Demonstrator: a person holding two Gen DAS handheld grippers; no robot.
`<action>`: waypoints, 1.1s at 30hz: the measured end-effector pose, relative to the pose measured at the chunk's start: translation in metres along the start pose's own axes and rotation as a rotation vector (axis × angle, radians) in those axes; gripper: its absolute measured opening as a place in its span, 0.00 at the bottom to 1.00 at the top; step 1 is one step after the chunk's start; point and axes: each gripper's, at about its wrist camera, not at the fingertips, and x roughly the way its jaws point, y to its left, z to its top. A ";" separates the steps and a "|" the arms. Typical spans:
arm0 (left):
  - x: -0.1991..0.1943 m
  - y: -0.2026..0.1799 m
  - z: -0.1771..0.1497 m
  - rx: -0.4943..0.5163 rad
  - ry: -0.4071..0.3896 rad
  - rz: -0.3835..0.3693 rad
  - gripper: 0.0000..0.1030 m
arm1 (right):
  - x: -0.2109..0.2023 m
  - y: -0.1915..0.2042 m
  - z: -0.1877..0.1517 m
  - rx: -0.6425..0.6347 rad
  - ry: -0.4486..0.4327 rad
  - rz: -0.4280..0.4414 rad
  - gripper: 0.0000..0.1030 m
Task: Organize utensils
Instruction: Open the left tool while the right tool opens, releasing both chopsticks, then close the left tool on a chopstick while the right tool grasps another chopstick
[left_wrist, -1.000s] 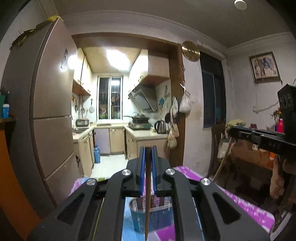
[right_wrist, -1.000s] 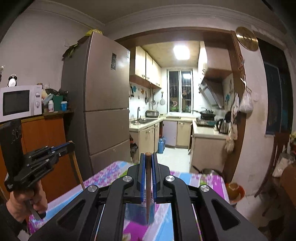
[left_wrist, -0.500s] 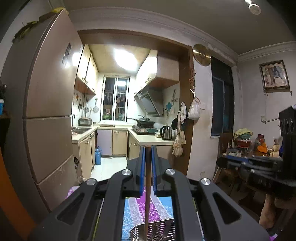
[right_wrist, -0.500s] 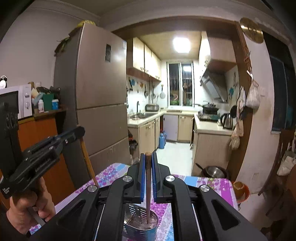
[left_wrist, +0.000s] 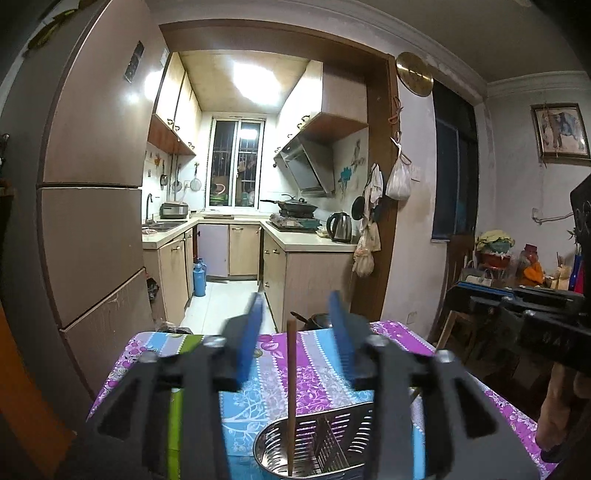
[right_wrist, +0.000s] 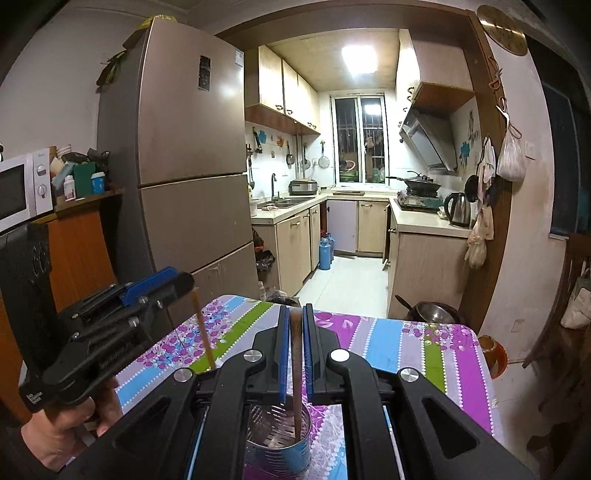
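Left gripper (left_wrist: 295, 332) jaws apart, brown wooden chopstick (left_wrist: 291, 398) standing in perforated steel holder (left_wrist: 314, 443) | right gripper (right_wrist: 294, 354) clamped on second brown chopstick (right_wrist: 296, 369)

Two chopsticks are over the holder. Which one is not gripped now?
The chopstick at the left hand-held gripper: its fingers stand open, clear of it. The right hand-held gripper clamps the other chopstick.

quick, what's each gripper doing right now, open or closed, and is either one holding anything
Left gripper: open, its chopstick standing free in the utensil holder.
Right gripper: closed on another chopstick, tip down in the holder.
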 end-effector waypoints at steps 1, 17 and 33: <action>-0.003 0.001 0.001 -0.004 0.004 0.002 0.38 | -0.002 0.000 0.000 0.002 -0.002 -0.002 0.08; -0.222 0.030 -0.116 0.045 0.055 -0.009 0.65 | -0.214 0.033 -0.166 0.024 -0.125 0.054 0.30; -0.262 -0.037 -0.285 0.135 0.268 0.024 0.27 | -0.267 0.081 -0.319 0.042 0.014 -0.038 0.30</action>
